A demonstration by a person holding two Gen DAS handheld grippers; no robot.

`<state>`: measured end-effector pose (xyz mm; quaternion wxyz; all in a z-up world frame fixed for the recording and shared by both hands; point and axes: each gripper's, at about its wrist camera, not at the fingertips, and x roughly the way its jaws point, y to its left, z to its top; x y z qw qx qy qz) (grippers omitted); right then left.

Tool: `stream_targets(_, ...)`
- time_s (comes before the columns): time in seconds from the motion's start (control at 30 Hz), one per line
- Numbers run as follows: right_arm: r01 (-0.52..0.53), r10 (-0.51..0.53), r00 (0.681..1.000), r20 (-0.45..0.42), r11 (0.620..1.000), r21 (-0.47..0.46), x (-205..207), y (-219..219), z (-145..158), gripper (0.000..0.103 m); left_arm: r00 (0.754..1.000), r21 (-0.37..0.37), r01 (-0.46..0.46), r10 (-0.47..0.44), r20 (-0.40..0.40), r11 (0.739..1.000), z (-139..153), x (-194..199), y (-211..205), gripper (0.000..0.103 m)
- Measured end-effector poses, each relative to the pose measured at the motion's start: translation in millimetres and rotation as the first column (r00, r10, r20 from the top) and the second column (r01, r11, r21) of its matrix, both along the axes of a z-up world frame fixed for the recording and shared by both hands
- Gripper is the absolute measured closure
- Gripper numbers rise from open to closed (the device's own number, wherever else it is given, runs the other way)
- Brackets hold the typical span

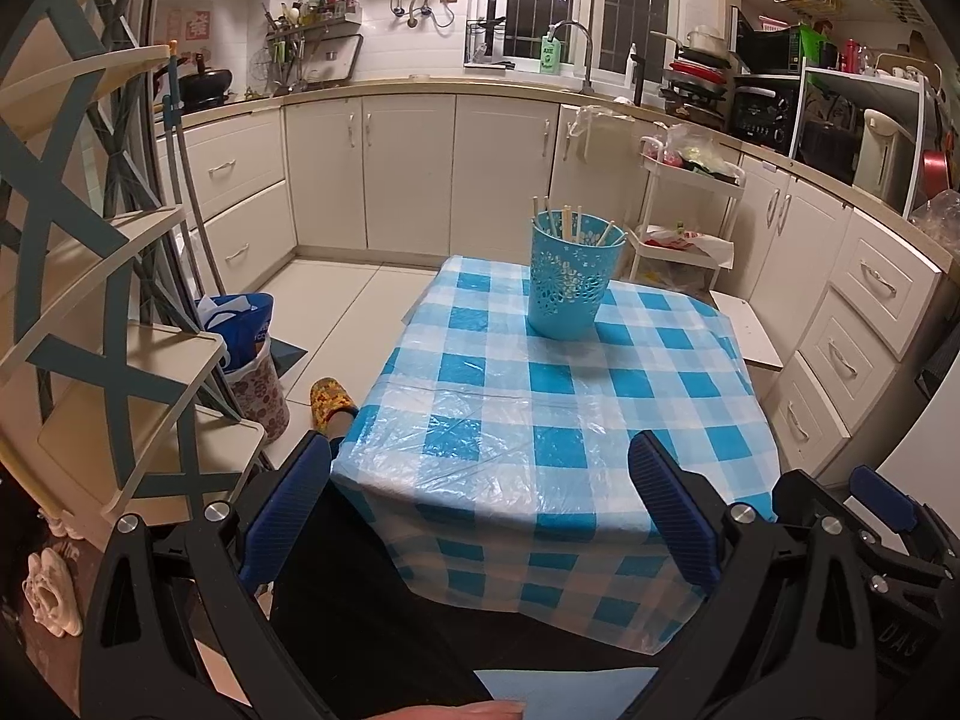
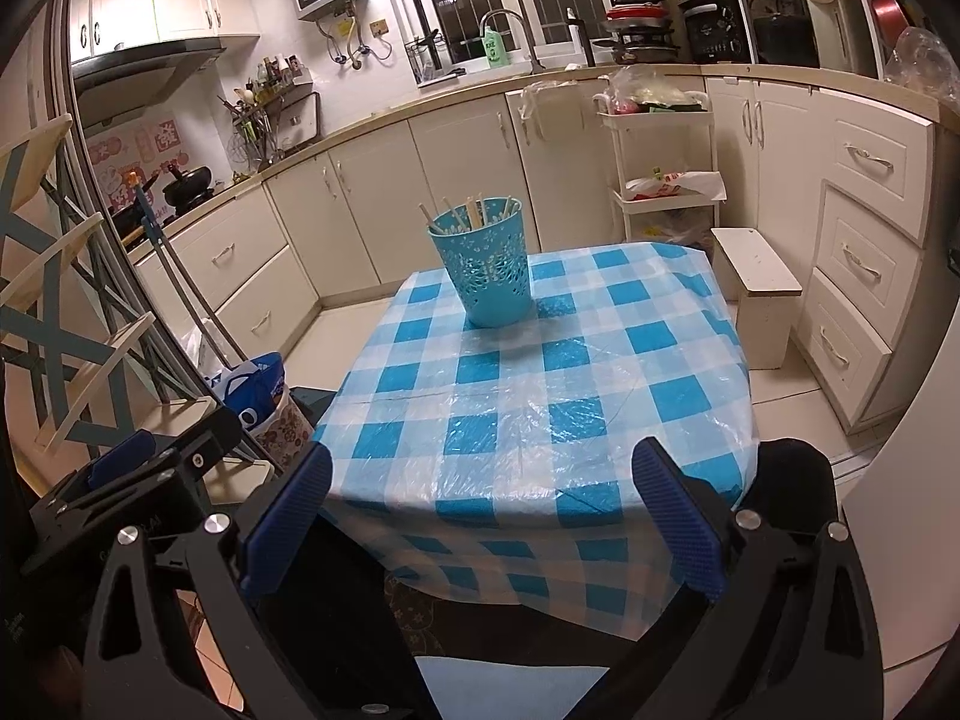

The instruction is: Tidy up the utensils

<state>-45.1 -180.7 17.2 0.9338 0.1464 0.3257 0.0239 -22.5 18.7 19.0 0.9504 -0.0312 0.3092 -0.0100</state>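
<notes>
Turquoise perforated plastic holder (image 1: 575, 282) with wooden chopsticks (image 1: 567, 222) stands mid-frame; your left hand-held gripper (image 1: 480, 504) and right hand-held gripper (image 2: 483, 504), both spread and empty, could topple it by clipping its rim.

Right gripper (image 1: 900, 645) body, 4 o'clock in the left view: embossed letters, roughly "DAS".
Left gripper (image 2: 120, 498) body, 8 o'clock in the right view: letters ending "AI", the rest hidden.
Green bottle (image 1: 549, 54) label, 12 o'clock: print too small to read.
Wall posters (image 2: 135, 159), 10 o'clock: Chinese characters, blurred.
</notes>
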Motion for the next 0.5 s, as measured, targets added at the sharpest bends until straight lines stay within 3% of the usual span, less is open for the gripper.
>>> stream_targets(0.5, 0.001, -0.001, 1.0, -0.001, 1.0, 0.0, -0.3, 1.2, 0.9, 0.007, 1.0, 0.0, 0.0, 0.0, 0.0, 1.0, 0.4, -0.2, 0.2, 0.008)
